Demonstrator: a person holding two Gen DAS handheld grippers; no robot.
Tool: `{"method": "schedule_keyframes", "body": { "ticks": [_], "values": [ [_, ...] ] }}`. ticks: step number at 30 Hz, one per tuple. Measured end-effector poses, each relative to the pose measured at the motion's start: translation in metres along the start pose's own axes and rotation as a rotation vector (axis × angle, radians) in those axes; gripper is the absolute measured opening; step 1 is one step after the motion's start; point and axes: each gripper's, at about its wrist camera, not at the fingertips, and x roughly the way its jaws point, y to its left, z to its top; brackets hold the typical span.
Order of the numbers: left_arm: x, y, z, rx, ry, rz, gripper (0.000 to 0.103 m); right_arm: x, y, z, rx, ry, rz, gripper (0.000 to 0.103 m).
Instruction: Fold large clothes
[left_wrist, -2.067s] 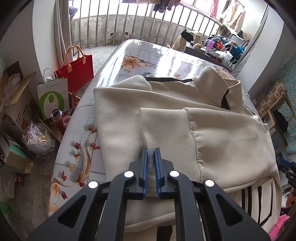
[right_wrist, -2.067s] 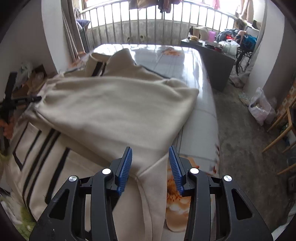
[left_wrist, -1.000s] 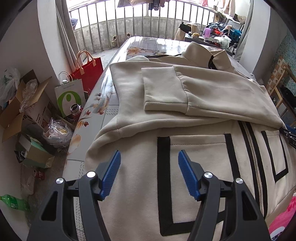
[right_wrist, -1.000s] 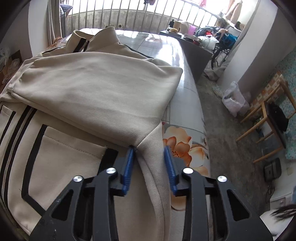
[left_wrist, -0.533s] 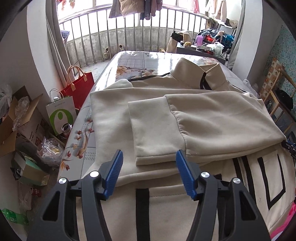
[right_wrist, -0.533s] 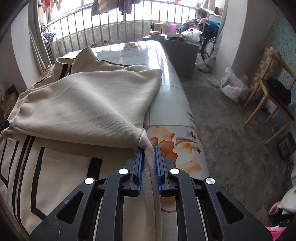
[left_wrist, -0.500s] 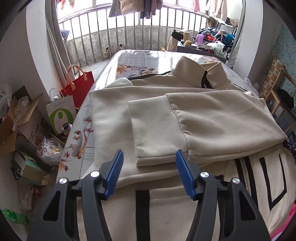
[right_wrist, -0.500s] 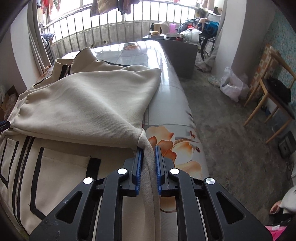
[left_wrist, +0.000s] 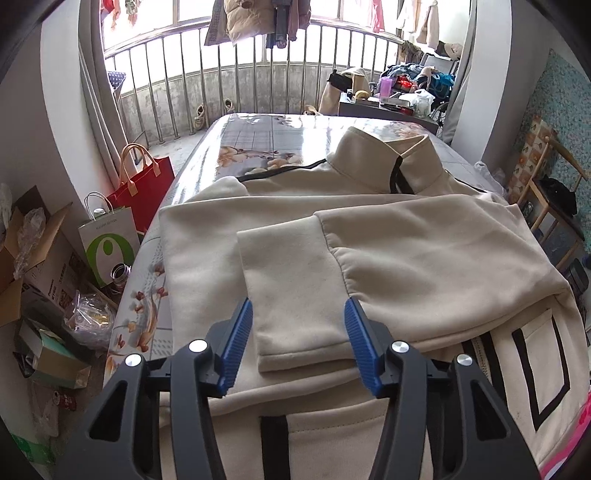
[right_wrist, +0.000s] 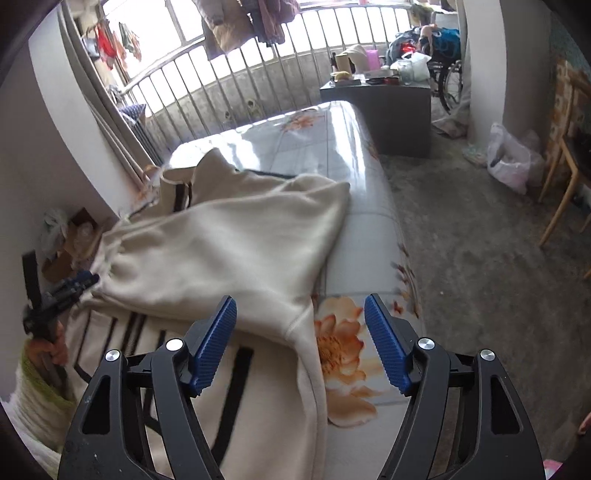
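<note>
A large cream jacket (left_wrist: 369, 236) with black trim lies front-up on the floral table (left_wrist: 258, 136), both sleeves folded across its chest. A sleeve cuff (left_wrist: 295, 295) lies flat between the jaws of my open, empty left gripper (left_wrist: 297, 345), which is just above it. In the right wrist view the jacket (right_wrist: 221, 243) covers the left half of the table (right_wrist: 362, 229). My right gripper (right_wrist: 301, 345) is open and empty over the folded sleeve's edge (right_wrist: 295, 325). The left gripper (right_wrist: 66, 291) also shows at the far left there.
Paper bags (left_wrist: 122, 206), boxes and clutter stand on the floor left of the table. A railing (left_wrist: 258, 81) with hanging clothes is behind it. A dark cabinet (right_wrist: 391, 107) with several items, a plastic bag (right_wrist: 513, 162) and a wooden chair (right_wrist: 565, 155) are to the right.
My right gripper has opened, let go of the sleeve fold, and lifted back. My left gripper stays open and has moved forward over the sleeve cuff.
</note>
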Motion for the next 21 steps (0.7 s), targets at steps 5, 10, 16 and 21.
{"method": "schedule_keyframes", "body": {
  "ticks": [5, 10, 16, 21],
  "values": [
    [0.020, -0.002, 0.001, -0.007, 0.040, 0.007, 0.030, 0.066, -0.010, 0.053, 0.067, 0.050, -0.033, 0.064],
    [0.022, -0.005, -0.001, 0.018, 0.033, 0.026, 0.022, 0.117, -0.024, 0.078, 0.105, 0.099, -0.094, 0.028],
    [0.022, -0.003, -0.003, 0.041, 0.026, 0.029, 0.019, 0.100, -0.029, 0.080, 0.118, -0.014, -0.078, 0.002],
    [0.021, -0.003, -0.004, 0.056, 0.028, 0.034, 0.018, 0.111, -0.044, 0.080, 0.069, -0.035, -0.289, 0.000]
  ]
}}
